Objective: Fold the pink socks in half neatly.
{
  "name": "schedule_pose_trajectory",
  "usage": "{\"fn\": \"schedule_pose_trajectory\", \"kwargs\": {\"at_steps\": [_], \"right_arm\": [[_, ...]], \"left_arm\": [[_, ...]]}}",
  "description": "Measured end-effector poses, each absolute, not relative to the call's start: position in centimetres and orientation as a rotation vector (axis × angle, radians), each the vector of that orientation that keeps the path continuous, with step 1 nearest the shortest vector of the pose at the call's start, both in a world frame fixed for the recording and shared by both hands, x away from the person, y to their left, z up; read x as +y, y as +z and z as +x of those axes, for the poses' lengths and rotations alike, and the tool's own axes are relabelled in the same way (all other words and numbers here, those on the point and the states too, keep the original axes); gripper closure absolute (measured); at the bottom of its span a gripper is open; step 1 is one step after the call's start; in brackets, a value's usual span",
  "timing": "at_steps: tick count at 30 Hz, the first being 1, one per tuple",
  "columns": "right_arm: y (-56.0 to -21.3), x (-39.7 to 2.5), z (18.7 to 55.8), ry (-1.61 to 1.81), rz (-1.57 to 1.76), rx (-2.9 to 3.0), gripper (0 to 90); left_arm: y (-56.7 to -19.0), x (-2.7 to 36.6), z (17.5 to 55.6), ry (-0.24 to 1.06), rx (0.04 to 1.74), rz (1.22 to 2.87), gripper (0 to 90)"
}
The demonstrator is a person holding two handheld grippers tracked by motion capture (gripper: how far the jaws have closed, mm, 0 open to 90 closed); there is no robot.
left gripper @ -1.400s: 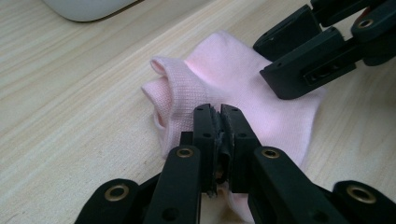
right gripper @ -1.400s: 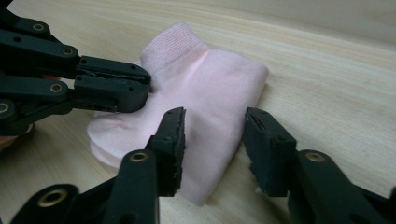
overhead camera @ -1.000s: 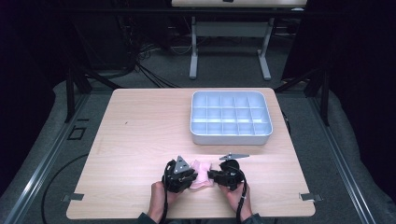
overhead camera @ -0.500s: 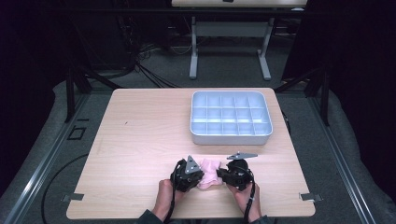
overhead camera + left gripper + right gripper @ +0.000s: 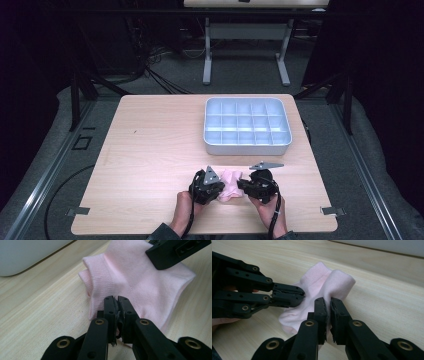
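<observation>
Claws [image 5: 220,186] shifted rightward (clamping sock [image 5: 230,184])

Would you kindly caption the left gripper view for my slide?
Left gripper shut on a pink sock lying on the wooden table.

I see both my hands low at the near table edge. My left gripper [image 5: 216,186] has its jaws pinched together, pointing right. My right gripper [image 5: 243,185] faces it, jaws likewise clamped, tips close to the left's. Each grey plate tilts upward.
</observation>
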State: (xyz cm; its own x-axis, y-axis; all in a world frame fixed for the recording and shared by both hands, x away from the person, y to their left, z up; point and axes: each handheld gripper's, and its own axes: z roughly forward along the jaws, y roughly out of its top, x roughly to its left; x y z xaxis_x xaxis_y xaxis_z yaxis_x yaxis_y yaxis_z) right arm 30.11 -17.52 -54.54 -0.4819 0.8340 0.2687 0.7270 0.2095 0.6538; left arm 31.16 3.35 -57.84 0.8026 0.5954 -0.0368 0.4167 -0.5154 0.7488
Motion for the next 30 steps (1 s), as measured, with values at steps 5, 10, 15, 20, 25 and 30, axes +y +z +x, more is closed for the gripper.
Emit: {"fn": "schedule_pose_trajectory", "kwargs": {"at_steps": [5,10,15,20,25,30], "right_arm": [[-53.8,-16.5,30.3,1.147,1.476,2.351,84.0],[-53.8,-15.2,30.6,1.139,1.437,2.378,84.2],[-54.0,-14.3,30.9,1.138,1.401,2.412,84.2],[-54.3,-14.4,31.2,1.189,1.392,2.409,81.0],[-54.5,-15.9,30.8,1.238,1.379,2.377,73.6],[-54.4,-17.3,30.4,1.264,1.402,2.332,69.0]], "left_arm": [[-58.0,3.5,31.2,0.278,0.742,2.175,85.8],[-58.1,3.7,31.3,0.265,0.747,2.165,85.8],[-58.1,3.8,31.3,0.254,0.755,2.152,85.8],[-58.3,4.0,31.4,0.243,0.759,2.141,85.8],[-58.3,3.9,31.3,0.248,0.768,2.136,86.1],[-58.3,3.9,31.3,0.252,0.768,2.139,86.5]]}}
